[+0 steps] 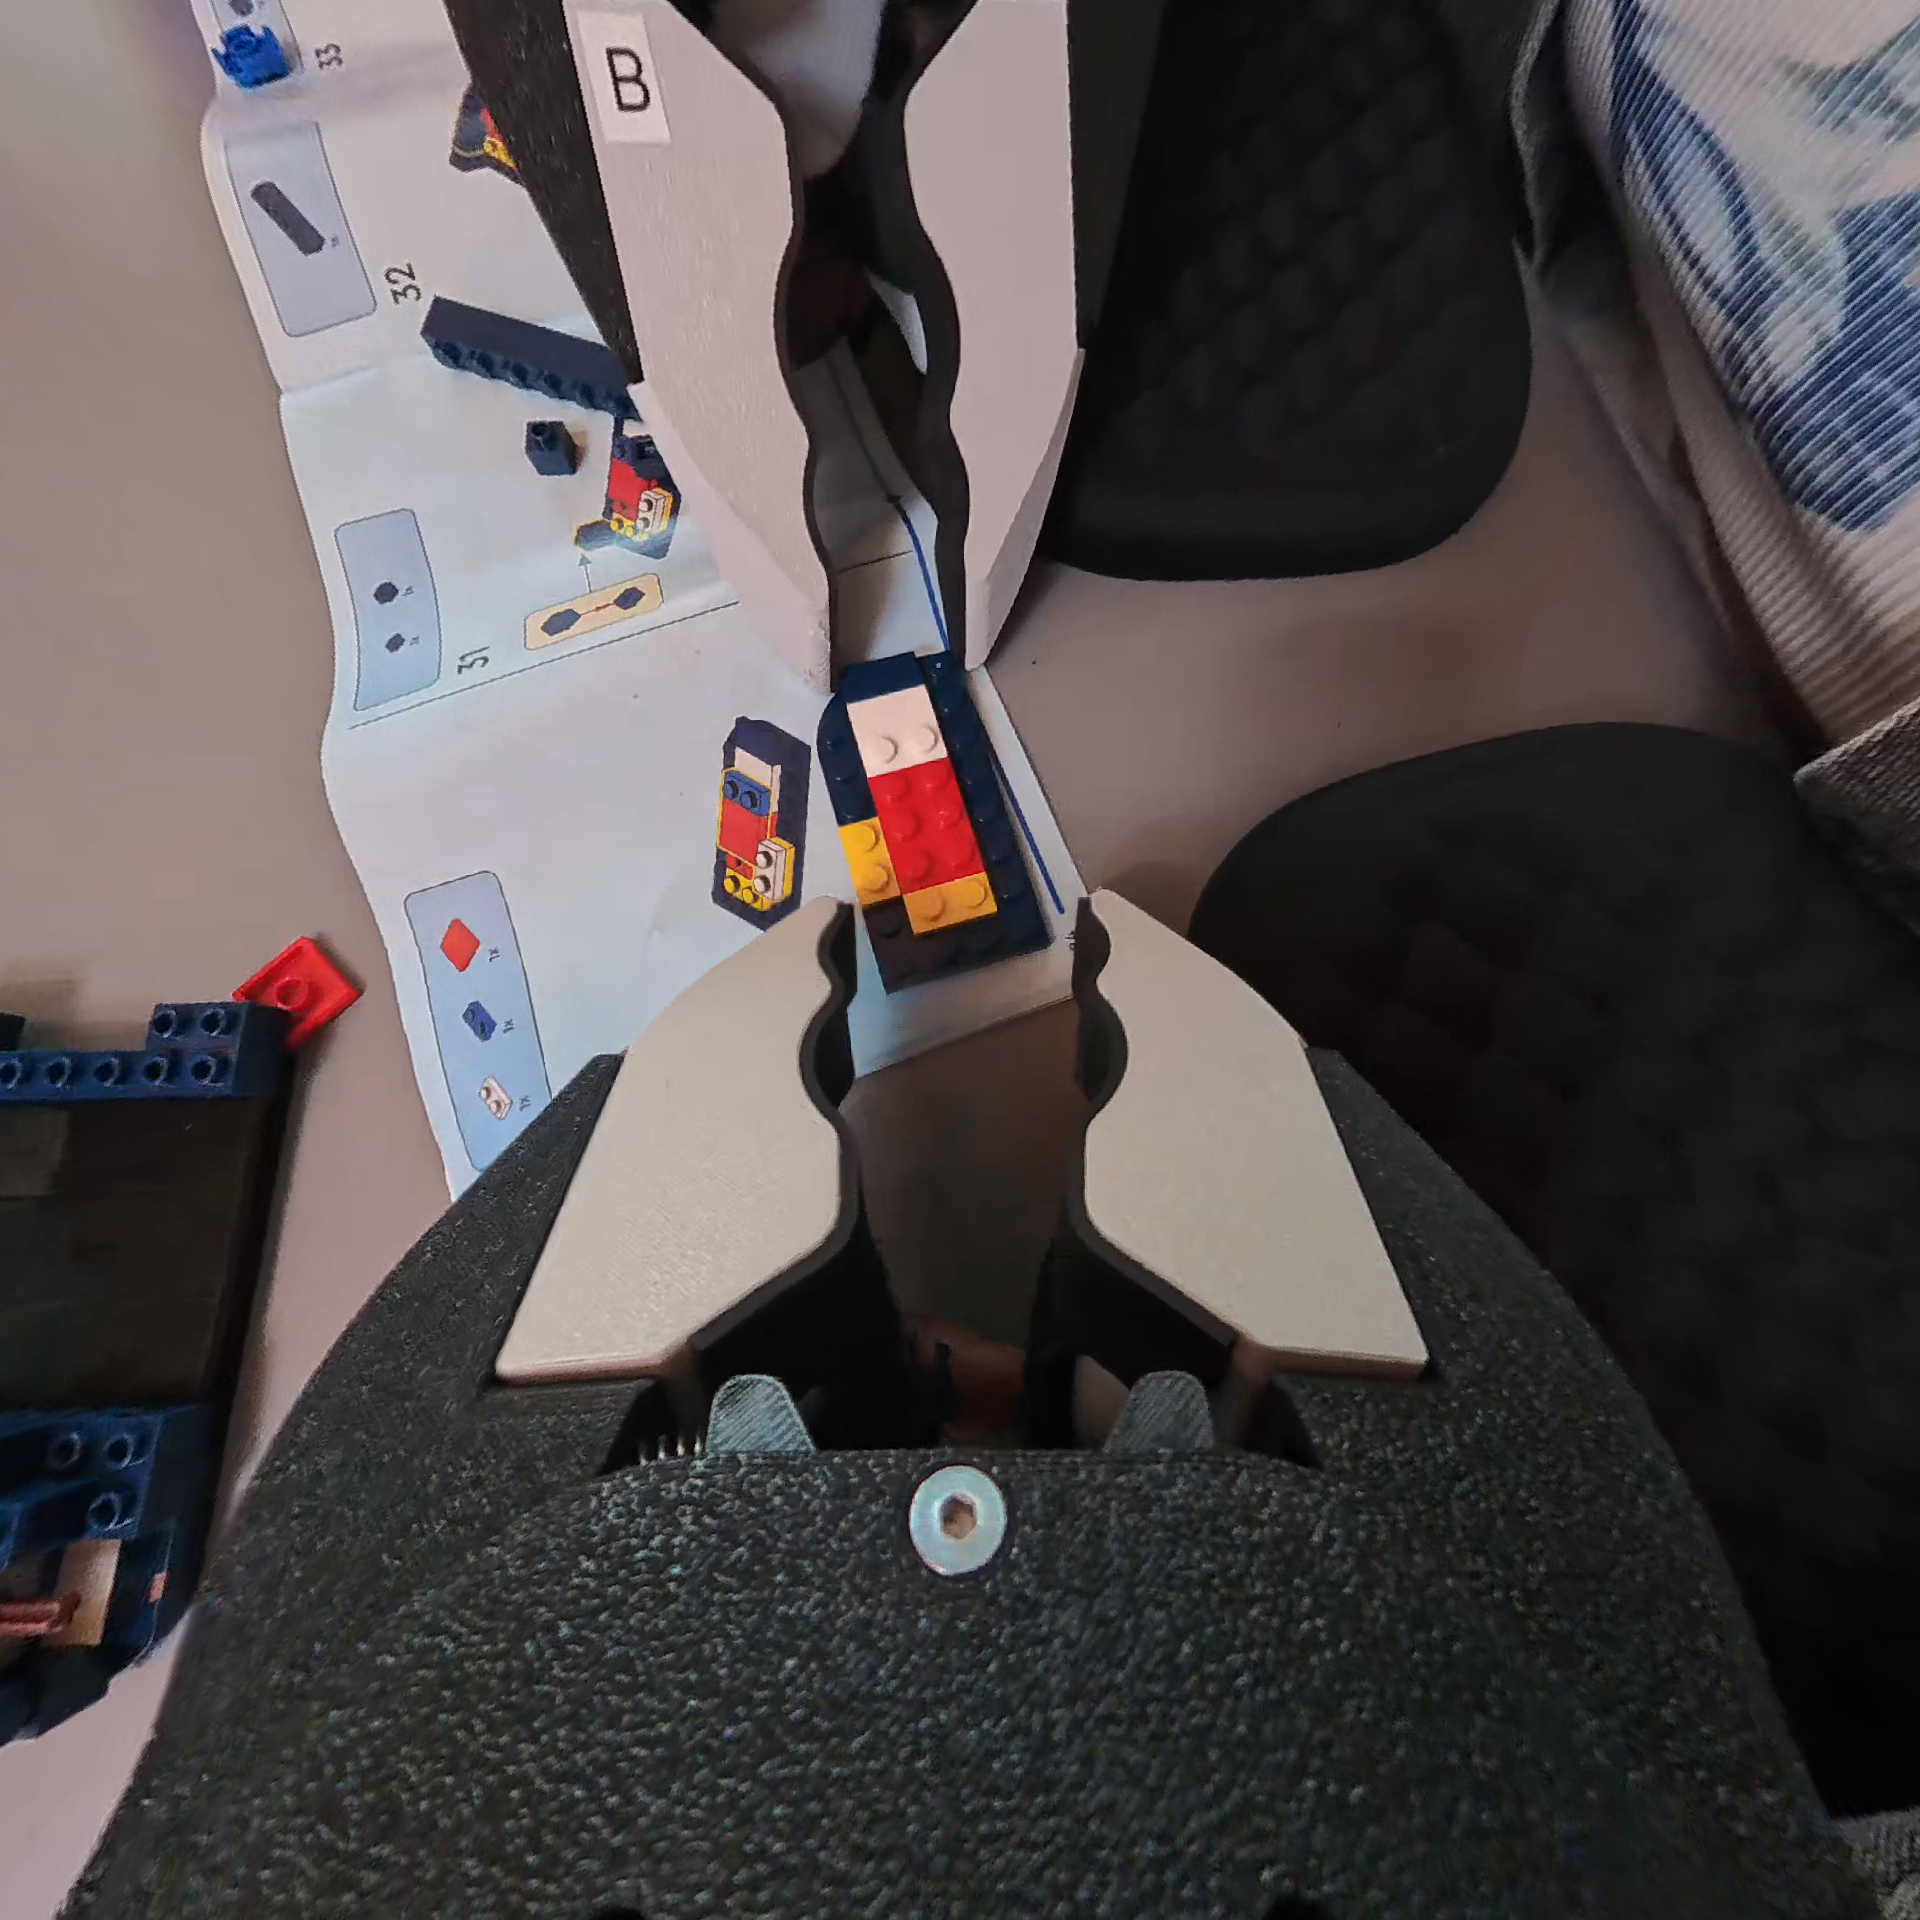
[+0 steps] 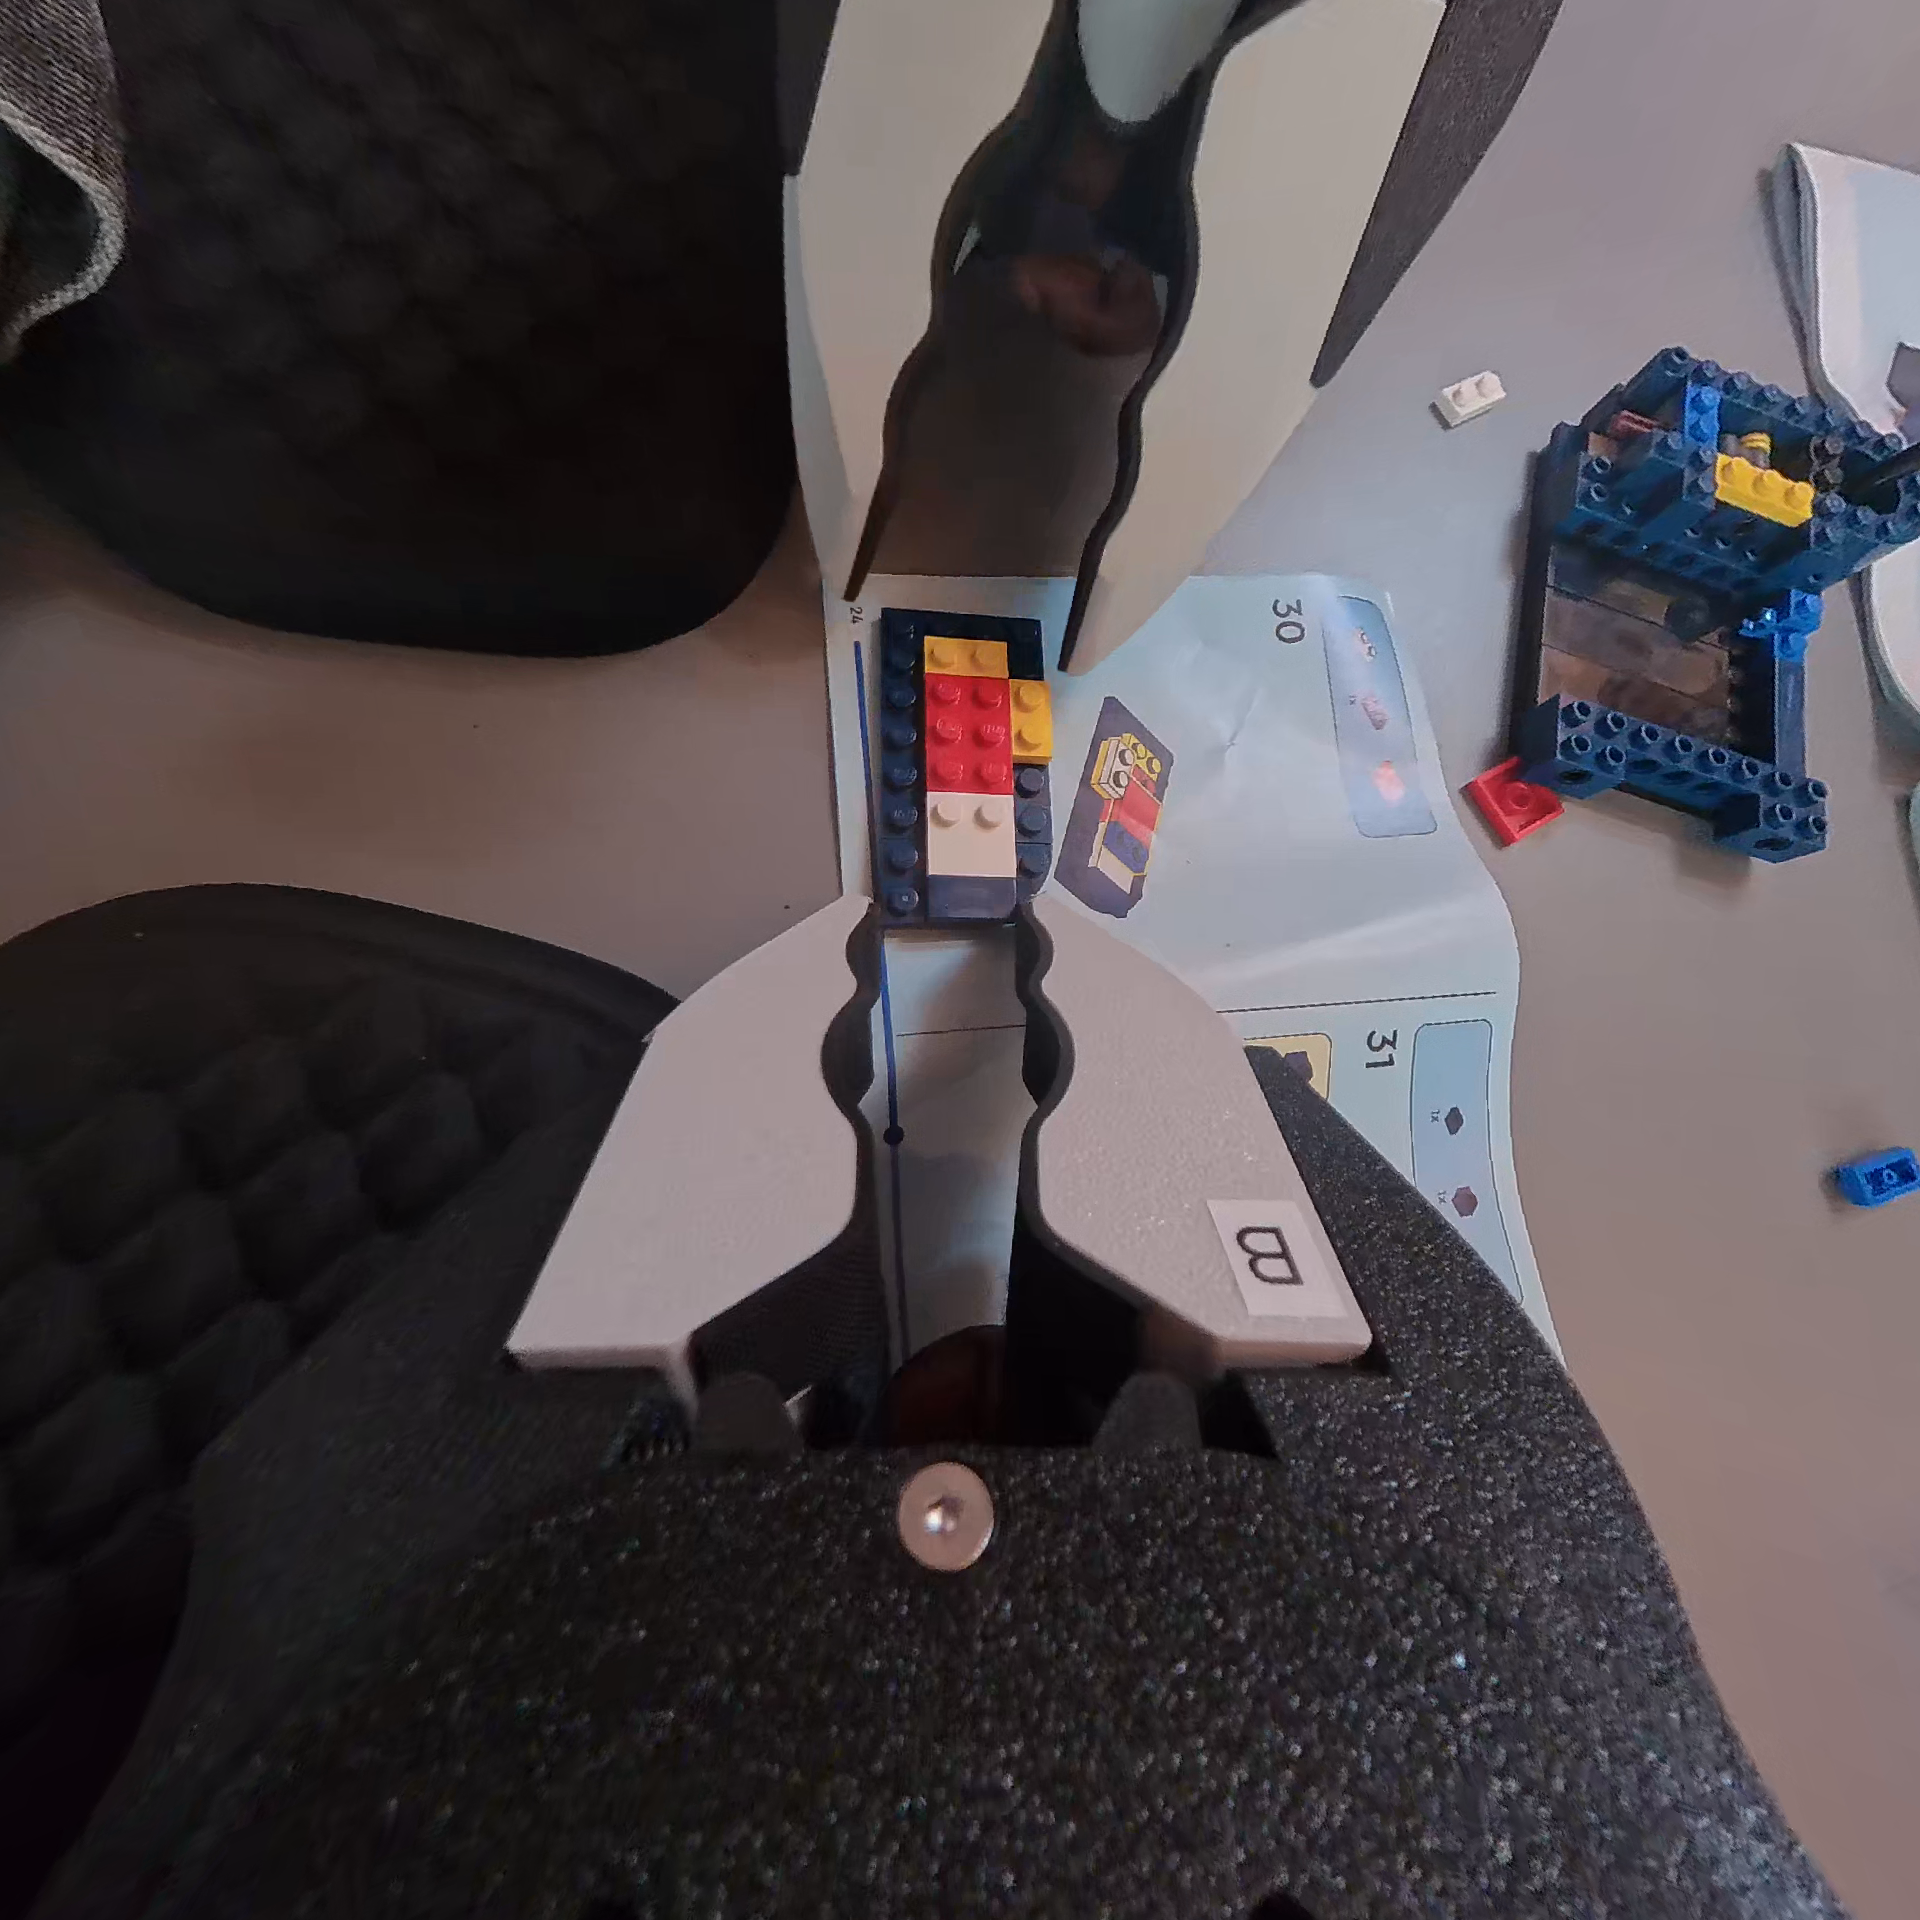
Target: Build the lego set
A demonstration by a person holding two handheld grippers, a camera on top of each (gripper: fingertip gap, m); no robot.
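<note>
Brick plate (image 1: 928, 821): dark blue, long and narrow, topped with white, red and yellow tiles. Lies flat on the open booklet (image 1: 582, 790) at centre frame in both views. Long axis runs up-down the frame, slightly tilted in the left view; white end points to the right gripper, yellow end to the left gripper.

Right gripper (image 2: 948, 914): jaws narrowed onto the plate's white end, fingertips at its two long edges; appears to grip it.

Left gripper (image 1: 961, 914): jaws open, wider than the plate, fingertips flanking its yellow end without pressing.

Table (image 2: 416, 769): grey.

Blue frame build (image 2: 1683, 613): right of right view.

Red tile (image 2: 1515, 800): beside the frame.

Black cushions (image 2: 436, 312): left side, right view.
</note>
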